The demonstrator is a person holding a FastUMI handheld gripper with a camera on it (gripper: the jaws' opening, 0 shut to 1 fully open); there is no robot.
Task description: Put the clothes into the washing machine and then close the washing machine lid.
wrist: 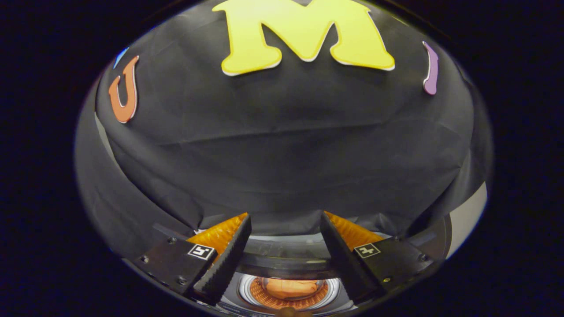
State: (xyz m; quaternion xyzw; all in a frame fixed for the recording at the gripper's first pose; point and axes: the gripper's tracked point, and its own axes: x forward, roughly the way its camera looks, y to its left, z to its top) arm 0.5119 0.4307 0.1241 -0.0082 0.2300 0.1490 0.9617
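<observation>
Down between the two fingers of the tongs (285, 246), the washing machine (288, 288) sits low and close, seen from above. Its round opening shows as a pale ring, and inside that ring lies an orange, perforated drum. An orange piece of clothing (291, 288) rests in the middle of the drum, bunched into a soft lump. It lies below and between the fingers, clear of both.

The tongs stand open, with a wide gap between the fingers and nothing held in that gap. Each finger (229, 259) has a ribbed inner face turned toward the other, and each carries a small square marker on its outer block. Neither finger touches the clothing or the drum.

Just beyond the opening, a dark curved band (286, 264) runs across from one finger to the other, with a paler glossy strip behind it. This looks like the raised lid or the back rim of the machine, though I cannot tell which.

Beyond the fingers hangs the black cloth wall (282, 145) of the booth, creased and draped, reaching down to the back of the machine. At the far right a pale surface (471, 220) shows past the cloth's edge.
</observation>
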